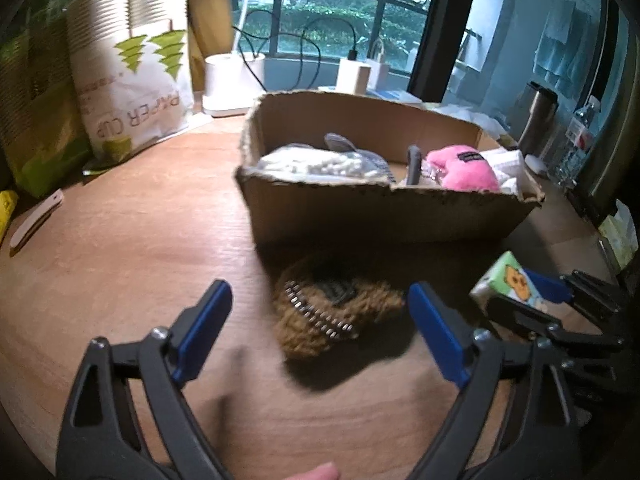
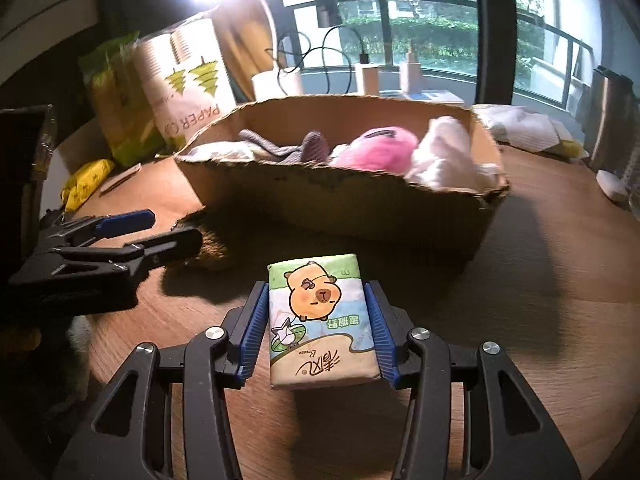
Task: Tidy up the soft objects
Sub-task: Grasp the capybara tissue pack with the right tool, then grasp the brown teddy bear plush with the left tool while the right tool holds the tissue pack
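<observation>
A cardboard box [image 1: 380, 212] stands on the wooden table and holds a pink plush [image 1: 464, 168], white soft items [image 1: 320, 164] and grey cloth. It also shows in the right wrist view [image 2: 320, 208]. A brown fuzzy pouch with a zipper [image 1: 328, 312] lies on the table in front of the box. My left gripper [image 1: 320, 304] is open, its jaws either side of the pouch and just short of it. My right gripper [image 2: 316, 300] is shut on a tissue pack with a capybara picture [image 2: 320, 320], which also shows in the left wrist view [image 1: 508, 280].
A paper-cup bag [image 1: 132, 80] and green packs stand at the back left. A yellow packet [image 2: 86, 180] lies at the left. A white lamp base, chargers and cables sit by the window. A steel flask [image 1: 536, 120] and a white mouse [image 2: 612, 184] are at the right.
</observation>
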{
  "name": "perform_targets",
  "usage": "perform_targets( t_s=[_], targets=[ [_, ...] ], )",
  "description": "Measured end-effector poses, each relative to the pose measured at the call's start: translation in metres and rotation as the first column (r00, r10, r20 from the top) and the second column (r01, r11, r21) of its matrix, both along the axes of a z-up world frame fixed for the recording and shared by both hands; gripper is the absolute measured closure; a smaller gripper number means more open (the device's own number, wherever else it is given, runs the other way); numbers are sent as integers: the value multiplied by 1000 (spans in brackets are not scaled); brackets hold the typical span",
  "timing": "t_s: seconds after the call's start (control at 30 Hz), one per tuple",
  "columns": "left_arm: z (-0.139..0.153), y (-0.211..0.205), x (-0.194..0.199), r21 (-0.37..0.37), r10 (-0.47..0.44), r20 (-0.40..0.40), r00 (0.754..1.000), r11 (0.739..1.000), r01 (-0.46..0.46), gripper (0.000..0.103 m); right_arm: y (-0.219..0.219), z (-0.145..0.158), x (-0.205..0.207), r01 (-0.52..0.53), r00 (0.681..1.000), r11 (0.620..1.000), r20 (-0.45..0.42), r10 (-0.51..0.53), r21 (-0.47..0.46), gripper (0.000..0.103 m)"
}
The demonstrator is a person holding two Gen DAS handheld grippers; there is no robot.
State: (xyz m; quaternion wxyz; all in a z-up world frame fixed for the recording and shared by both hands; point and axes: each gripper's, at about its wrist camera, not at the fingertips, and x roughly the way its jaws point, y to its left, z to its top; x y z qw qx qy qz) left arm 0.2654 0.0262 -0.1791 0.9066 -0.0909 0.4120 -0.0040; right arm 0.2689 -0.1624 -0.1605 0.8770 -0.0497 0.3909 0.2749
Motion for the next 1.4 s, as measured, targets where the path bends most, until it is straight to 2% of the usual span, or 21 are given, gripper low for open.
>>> perform_targets(
  t_s=[0.1,0.3,0.43,0.47,0.53,0.73,1.07,1.4],
  targets=[
    [-16,-6,14,-3,-18,-69,997,1000,18,12,-7,0,4,8,1000,1000,-1,-8,14,52],
    [-17,-12,19,35,-21,-71,997,999,24,11,-17,-3,12,24,1000,999,-12,-24,28,52],
    [-17,-12,19,33,-37,-70,997,999,39,13,-21,-3,14,24,1000,999,-12,-24,36,52],
    [-16,-12,18,29,-38,-66,997,999,40,16,-21,-3,14,25,1000,999,-13,-25,38,52],
    [-16,-12,18,33,-34,-59,998,999,36,31,-21,-4,14,24,1000,999,-13,-24,36,52],
    [-15,-7,11,7,-50,-46,998,999,50,44,-20,-1,11,24,1000,999,-4,-24,27,52],
    [-3,-3,-13,-20,-68,-11,998,997,68,45,-7,13,-5,13,1000,1000,26,-13,5,52],
    [25,7,-34,-28,-63,65,996,997,65,45,11,34,-20,-9,998,1000,67,10,-10,52]
  ],
)
